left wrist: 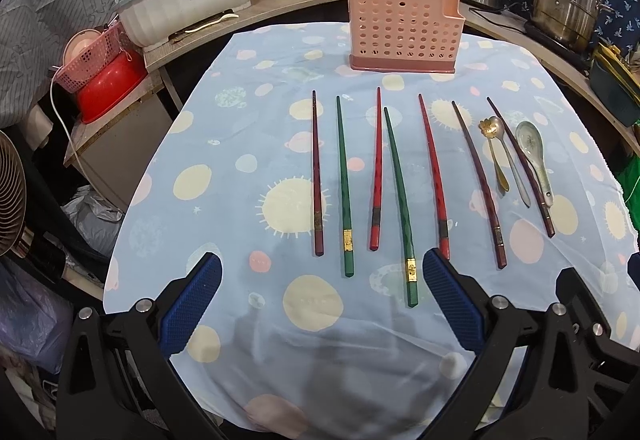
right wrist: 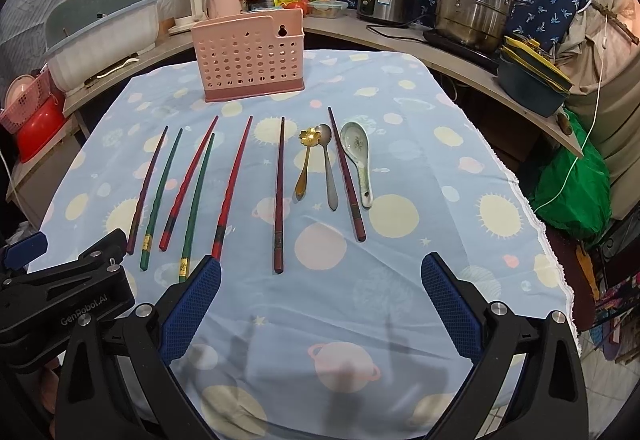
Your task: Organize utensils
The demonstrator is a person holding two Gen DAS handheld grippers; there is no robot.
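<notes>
My left gripper [left wrist: 322, 268] and right gripper [right wrist: 321, 270] wide, empty | chopsticks [left wrist: 346, 184] thin, stiff, slick: pinch mid-shaft | china spoon [right wrist: 357, 156] fragile

I saw a pink perforated holder [left wrist: 402, 30] standing upright at the far end of the bench. Nearer me, seven chopsticks lay side by side, pointing away: three dark maroon [left wrist: 317, 176], two green [left wrist: 344, 184] and two red [left wrist: 376, 168]. A gold spoon [right wrist: 305, 164], a silver spoon [right wrist: 328, 168] and a ceramic spoon [right wrist: 358, 160] lay among the rightmost sticks.
</notes>
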